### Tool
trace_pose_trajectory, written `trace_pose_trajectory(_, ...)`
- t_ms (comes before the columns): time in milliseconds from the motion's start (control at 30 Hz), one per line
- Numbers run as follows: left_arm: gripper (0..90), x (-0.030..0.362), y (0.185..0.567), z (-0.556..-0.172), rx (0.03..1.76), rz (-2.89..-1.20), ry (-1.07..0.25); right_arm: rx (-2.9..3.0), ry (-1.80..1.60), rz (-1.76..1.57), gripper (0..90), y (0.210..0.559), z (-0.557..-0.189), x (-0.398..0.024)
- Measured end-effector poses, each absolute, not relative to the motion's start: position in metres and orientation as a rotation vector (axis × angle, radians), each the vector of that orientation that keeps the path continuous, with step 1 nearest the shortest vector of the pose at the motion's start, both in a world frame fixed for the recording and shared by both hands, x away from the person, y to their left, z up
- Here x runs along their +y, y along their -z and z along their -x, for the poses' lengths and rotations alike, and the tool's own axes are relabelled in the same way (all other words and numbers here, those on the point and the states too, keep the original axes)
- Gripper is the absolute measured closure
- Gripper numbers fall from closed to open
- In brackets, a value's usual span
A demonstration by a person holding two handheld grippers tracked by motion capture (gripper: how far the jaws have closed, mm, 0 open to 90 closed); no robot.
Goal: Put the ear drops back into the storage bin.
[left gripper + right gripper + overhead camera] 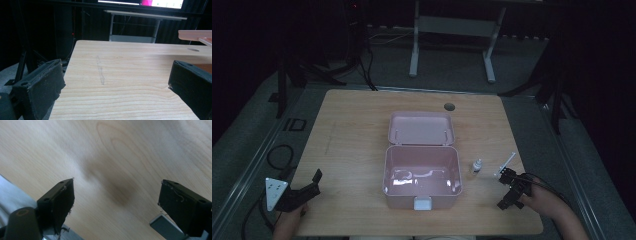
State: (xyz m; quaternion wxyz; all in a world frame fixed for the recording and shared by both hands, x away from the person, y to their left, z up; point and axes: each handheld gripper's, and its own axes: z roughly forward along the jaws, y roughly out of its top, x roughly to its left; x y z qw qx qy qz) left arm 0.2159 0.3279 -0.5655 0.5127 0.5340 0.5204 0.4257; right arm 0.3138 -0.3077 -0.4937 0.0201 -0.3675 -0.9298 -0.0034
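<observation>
Here we see the open pink plastic box mid-counter, its lid hinged back. A small white dropper bottle and a thin white stick, lying diagonally, sit just beyond our right tool, far nearer it than our left tool. Both tools gape wide over the pale wood-grain counter, holding nothing.

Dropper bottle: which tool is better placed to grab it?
Right. The right tool sits open just beside the bottle; the left tool is across the open pink box, at the table's far-left edge.
</observation>
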Motion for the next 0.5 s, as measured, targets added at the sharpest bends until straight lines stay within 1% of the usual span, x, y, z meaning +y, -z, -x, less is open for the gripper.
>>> trace_pose_trajectory(133, 0.4, 0.328, 0.565, -0.216, 1.251, -1.284, -1.024, -2.873, -0.135, 1.041, 13.7, 0.496, -0.312, -0.302)
trace_pose_trajectory(300, 0.4, 0.328, 0.566, -0.216, 1.250, -1.285, -1.022, -2.827, -0.183, 1.026, 13.5, 0.496, -0.315, -0.297)
trace_pose_trajectory(500, 0.4, 0.328, 0.566, -0.216, 1.251, -1.284, -1.023, -2.876, -0.159, 1.018, 13.4, 0.492, -0.325, -0.295)
